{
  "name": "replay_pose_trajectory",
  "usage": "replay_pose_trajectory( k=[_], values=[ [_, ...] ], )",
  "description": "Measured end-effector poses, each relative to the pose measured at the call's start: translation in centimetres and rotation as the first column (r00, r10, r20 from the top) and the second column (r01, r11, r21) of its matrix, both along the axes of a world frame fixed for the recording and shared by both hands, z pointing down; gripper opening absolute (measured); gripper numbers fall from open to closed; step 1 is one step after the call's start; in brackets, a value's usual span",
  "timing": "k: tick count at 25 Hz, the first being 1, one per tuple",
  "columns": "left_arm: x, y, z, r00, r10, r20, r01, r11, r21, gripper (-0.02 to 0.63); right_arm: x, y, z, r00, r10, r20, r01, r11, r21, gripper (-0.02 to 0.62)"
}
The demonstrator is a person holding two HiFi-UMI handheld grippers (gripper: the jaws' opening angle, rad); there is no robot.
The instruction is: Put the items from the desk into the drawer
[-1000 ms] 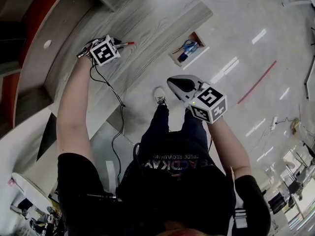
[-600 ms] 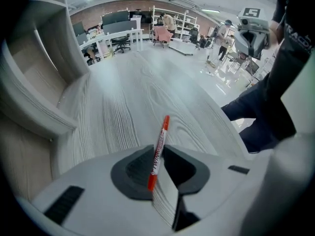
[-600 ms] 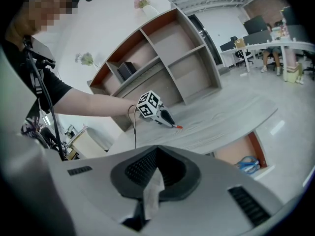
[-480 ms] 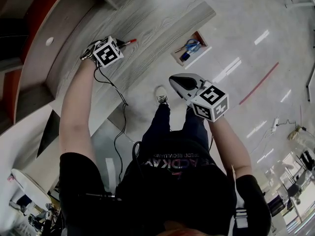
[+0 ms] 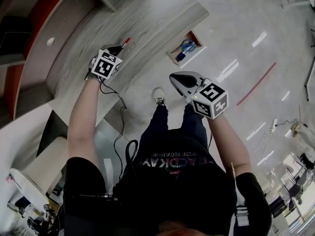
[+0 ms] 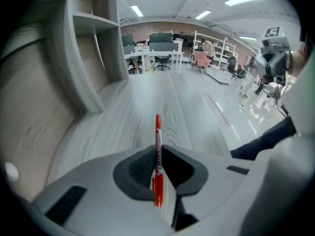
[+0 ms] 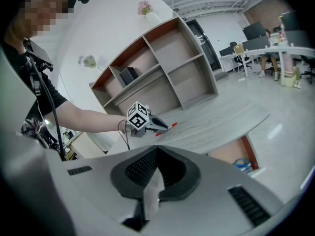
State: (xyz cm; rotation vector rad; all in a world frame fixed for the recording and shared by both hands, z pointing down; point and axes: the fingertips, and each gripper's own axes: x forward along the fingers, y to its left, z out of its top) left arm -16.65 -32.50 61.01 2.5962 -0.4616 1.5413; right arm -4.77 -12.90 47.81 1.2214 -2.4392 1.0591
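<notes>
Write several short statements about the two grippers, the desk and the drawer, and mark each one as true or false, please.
1. The left gripper holds a red marker. True; its jaws have just been closing, with the marker between them.
2. The right gripper holds scissors. False; its jaws are together with nothing between them.
3. The drawer is closed. False; it stands open, with something blue inside.
4. The left gripper is over the grey desk. True.
5. The right gripper rests on the desk. False; it is held over the floor, off the desk.
</notes>
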Motion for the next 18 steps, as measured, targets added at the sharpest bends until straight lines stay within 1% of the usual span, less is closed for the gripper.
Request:
replay_pose_trajectory(
  k=[2,6,8,11,14,18],
  values=[
    [0.2,0.9,-1.2,0.999,-0.035,-0.031,0.036,0.999,0.008,0.049,0.2,0.3,-0.3,1.0,0.003,0.002,-0.003,1.0,0.006,0.012],
    [2.2,3.1,-3.6,0.992,-0.065,-0.105,0.067,0.998,0.016,0.049,1.0,0.9,-0.8,1.0,0.02,-0.011,-0.02,1.0,0.022,0.012],
    [3.2,4.3,-4.9,0.984,-0.094,-0.149,0.094,0.996,-0.002,0.049,1.3,1.1,-1.0,0.999,0.034,-0.017,-0.034,0.999,0.029,0.012],
    [4.7,6.3,-7.3,0.965,-0.143,-0.221,0.135,0.99,-0.048,0.049,1.6,1.2,-1.5,0.998,0.052,-0.019,-0.051,0.998,0.047,0.012],
    [6.7,8.7,-9.5,0.948,-0.159,-0.277,0.145,0.987,-0.071,0.049,2.6,1.5,-2.1,0.997,0.078,-0.022,-0.076,0.995,0.06,0.012],
    [9.2,11.5,-11.3,0.938,-0.15,-0.312,0.132,0.988,-0.078,0.049,4.1,1.9,-2.7,0.992,0.11,-0.059,-0.106,0.991,0.078,0.012]
  ],
)
